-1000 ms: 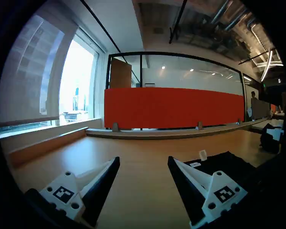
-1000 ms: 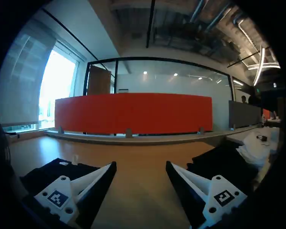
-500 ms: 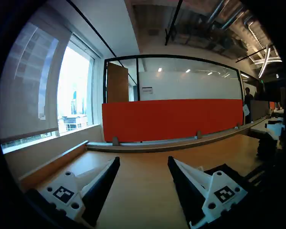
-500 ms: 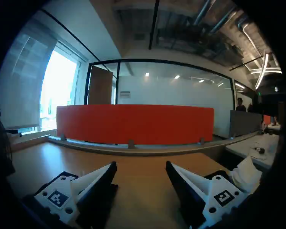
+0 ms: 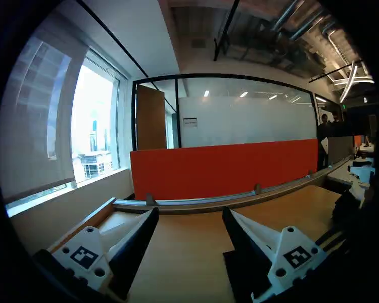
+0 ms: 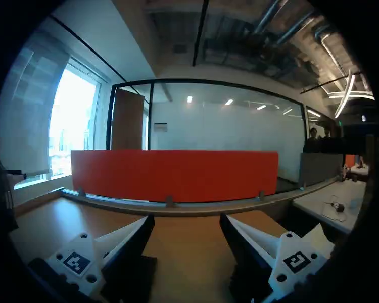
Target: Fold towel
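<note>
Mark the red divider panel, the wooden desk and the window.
red divider panel [image 5: 225,169]: left gripper view, middle of its face.
wooden desk [image 6: 189,252]: right gripper view, bare top.
window [image 5: 91,141]: left gripper view, bright pane.

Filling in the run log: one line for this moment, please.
left tool: open, empty | right tool: open, empty | dark cloth: on wooden table, ungripped

Left gripper view: bright window [image 5: 93,136] at left, blind [image 5: 33,116] partly down. Red divider [image 5: 220,169] across centre, behind wood desk [image 5: 189,247]. Glass wall [image 5: 245,113] and wood door [image 5: 150,118] beyond. Exposed pipes [image 5: 290,20] upper right; curved light strip [image 6: 343,93] lit.
</note>
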The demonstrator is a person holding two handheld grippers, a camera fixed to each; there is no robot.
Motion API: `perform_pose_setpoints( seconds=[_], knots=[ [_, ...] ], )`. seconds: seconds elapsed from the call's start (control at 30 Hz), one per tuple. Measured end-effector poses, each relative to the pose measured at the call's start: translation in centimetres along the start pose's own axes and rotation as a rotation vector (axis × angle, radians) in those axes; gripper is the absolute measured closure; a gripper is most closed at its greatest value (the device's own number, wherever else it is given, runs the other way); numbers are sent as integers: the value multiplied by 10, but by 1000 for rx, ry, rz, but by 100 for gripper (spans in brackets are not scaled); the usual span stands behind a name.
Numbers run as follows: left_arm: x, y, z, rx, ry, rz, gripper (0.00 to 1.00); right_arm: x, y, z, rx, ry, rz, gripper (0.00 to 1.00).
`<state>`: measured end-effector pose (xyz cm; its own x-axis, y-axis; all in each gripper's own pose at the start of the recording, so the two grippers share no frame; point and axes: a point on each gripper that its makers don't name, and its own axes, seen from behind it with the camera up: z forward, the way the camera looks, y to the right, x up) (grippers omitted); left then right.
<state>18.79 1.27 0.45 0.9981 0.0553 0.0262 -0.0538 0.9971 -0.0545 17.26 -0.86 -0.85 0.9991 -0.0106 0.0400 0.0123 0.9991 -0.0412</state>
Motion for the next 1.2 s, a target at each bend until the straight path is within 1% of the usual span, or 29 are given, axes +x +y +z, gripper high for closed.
perform_pose_setpoints(
  seconds=[0.17,0.3,0.4,0.6,0.67,0.77,0.97,1.2],
  knots=[
    [9,6,-2,-38,-27,9,7,9,-10,-2,29,-19,-10,0],
    [13,10,-3,-80,-49,29,7,17,-23,-3,76,-41,-33,0],
    [15,15,-4,-123,-68,44,7,21,-34,-4,118,-57,-53,0],
    [13,33,-8,-232,-107,61,7,27,-59,-5,213,-98,-95,0],
    [10,40,-9,-269,-123,63,7,27,-67,-6,248,-116,-111,0],
    [4,47,-9,-308,-143,69,7,24,-76,-7,286,-140,-135,0],
    [-11,58,-10,-348,-178,93,7,8,-91,-11,345,-185,-173,0],
    [-37,74,-11,-395,-233,112,7,-17,-102,-16,390,-248,-188,0]
  ],
)
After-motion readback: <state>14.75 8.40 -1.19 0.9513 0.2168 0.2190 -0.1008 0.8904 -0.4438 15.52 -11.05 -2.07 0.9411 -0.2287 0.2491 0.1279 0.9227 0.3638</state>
